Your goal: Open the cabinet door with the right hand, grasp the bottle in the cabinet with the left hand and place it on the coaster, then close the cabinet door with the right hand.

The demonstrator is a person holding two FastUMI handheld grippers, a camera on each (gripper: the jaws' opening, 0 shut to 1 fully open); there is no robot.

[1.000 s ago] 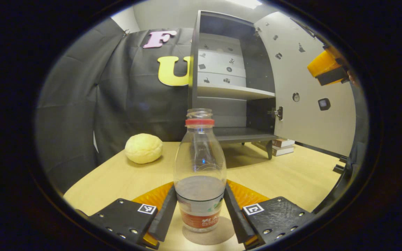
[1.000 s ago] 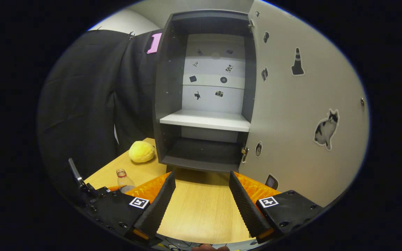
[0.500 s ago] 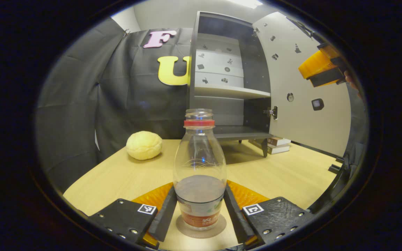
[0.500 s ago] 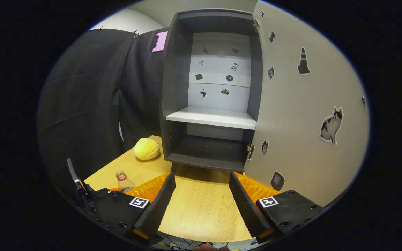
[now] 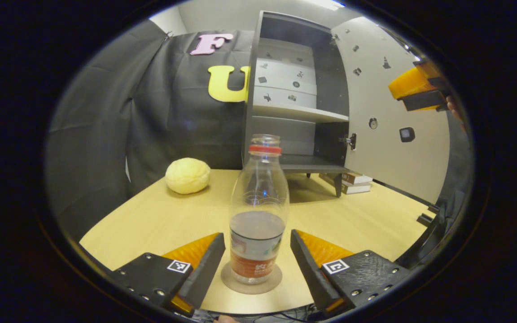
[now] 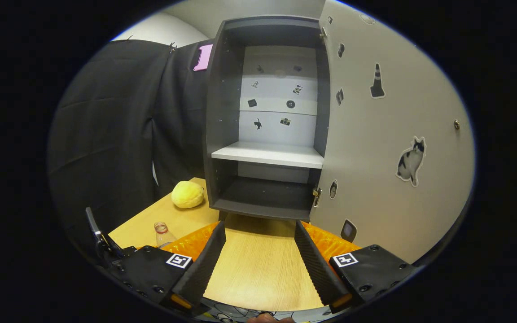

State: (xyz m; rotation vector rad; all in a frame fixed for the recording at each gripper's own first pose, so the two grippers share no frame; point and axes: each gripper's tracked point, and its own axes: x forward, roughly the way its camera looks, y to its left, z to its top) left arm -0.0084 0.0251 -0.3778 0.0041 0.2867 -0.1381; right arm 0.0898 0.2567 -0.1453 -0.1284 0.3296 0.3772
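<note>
Left gripper (image 5: 257, 264) fingers released since a half-second ago, now spread clear of the bottle (image 5: 258, 211), which stands upright on the coaster (image 5: 251, 281). Placement looks done. Right gripper (image 6: 260, 260) fingers apart, empty, facing the cabinet door (image 6: 388, 134): next, swing it closed.

A: Bottle (image 5: 259, 211): clear glossy plastic, paper-like label. Surface (image 5: 366, 220): pale wood grain, matt.
B: Cabinet (image 6: 267, 112): smooth matt panels, metal hinge (image 6: 316, 194). Coaster (image 5: 251, 283): dull, cork-like.
</note>
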